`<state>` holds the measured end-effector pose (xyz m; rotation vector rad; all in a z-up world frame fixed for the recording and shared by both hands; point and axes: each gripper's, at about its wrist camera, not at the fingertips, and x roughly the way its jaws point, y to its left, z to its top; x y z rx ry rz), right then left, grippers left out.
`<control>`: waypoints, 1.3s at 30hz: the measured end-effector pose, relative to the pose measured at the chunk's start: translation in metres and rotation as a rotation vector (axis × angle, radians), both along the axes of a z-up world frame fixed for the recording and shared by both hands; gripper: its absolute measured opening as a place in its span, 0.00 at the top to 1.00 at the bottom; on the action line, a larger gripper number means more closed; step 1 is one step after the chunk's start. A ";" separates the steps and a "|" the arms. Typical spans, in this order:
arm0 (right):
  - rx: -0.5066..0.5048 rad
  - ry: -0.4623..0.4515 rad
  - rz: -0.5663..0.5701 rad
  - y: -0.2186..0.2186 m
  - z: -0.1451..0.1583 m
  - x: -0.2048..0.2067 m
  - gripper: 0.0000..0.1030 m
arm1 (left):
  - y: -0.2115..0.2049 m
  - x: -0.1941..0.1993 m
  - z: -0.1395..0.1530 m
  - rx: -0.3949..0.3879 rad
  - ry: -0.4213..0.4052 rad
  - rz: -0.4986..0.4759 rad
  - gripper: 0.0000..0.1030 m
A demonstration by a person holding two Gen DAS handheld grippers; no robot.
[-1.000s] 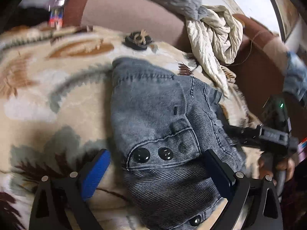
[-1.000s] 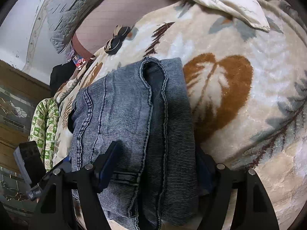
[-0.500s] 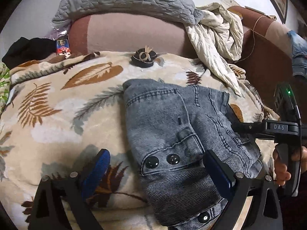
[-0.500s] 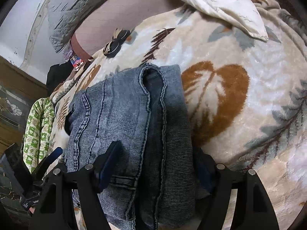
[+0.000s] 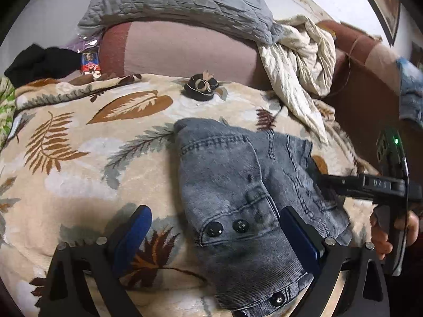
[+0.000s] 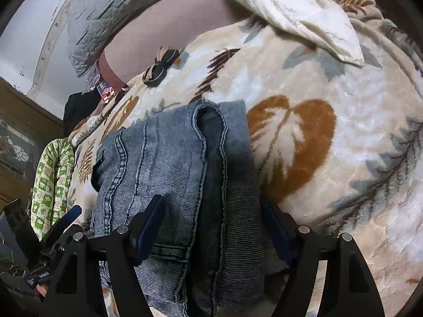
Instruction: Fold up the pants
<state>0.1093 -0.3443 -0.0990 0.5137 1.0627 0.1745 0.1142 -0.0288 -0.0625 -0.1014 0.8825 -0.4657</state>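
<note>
Honestly, with my left tool [image 5: 214, 240] spread apart and my right tool [image 6: 211, 227] straddling the folded jeans [image 5: 246, 185] unclamped, a snagged finger could undo the fold.

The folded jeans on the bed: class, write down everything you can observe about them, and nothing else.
The jeans are washed grey-blue denim with a fine ribbed weave and darker stitched seams. They lie folded into a thick, layered bundle on a leaf-patterned blanket. Two dark round buttons sit on a stitched flap, with another near the lower edge. The right gripper straddles one side, the left gripper stands open over the other.
</note>
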 end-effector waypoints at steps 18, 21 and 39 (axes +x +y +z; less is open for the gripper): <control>-0.060 -0.139 -0.056 0.001 0.039 -0.015 0.27 | 0.034 0.012 -0.001 0.024 -0.039 0.122 0.04; -0.063 -0.173 -0.095 -0.002 0.053 -0.025 0.27 | 0.041 -0.013 0.013 0.035 -0.095 0.158 0.04; -0.095 -0.308 -0.120 0.001 0.089 -0.108 0.26 | -0.004 -0.115 0.049 0.148 -0.014 0.268 0.04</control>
